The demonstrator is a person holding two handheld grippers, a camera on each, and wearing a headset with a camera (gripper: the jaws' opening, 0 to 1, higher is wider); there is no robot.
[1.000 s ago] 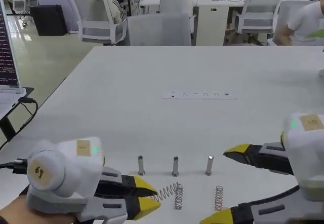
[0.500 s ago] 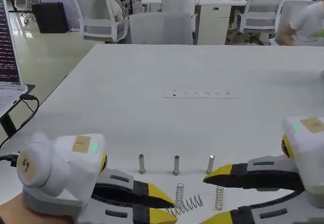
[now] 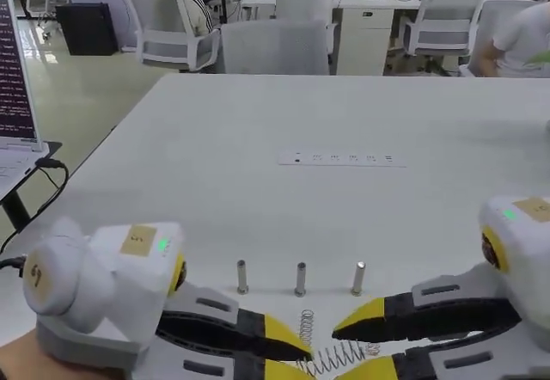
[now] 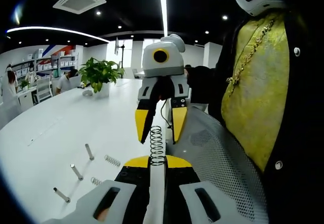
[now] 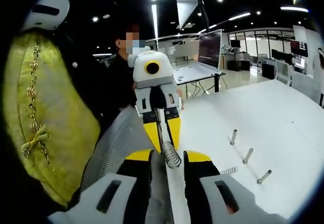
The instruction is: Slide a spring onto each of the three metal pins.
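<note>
White table [image 3: 258, 182]: spring [image 4: 157, 145] pinched by left gripper [image 4: 157, 159], between right gripper [image 4: 158, 136] jaws.

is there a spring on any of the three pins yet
No, in the head view all three pins stand bare on the table.

At the bottom centre, the right gripper [image 5: 168, 158] is keeping its jaws apart around a spring [image 5: 171, 154] which the facing left gripper [image 5: 163, 140] is pinching, three pins [image 5: 247, 156] standing at lower right.
</note>
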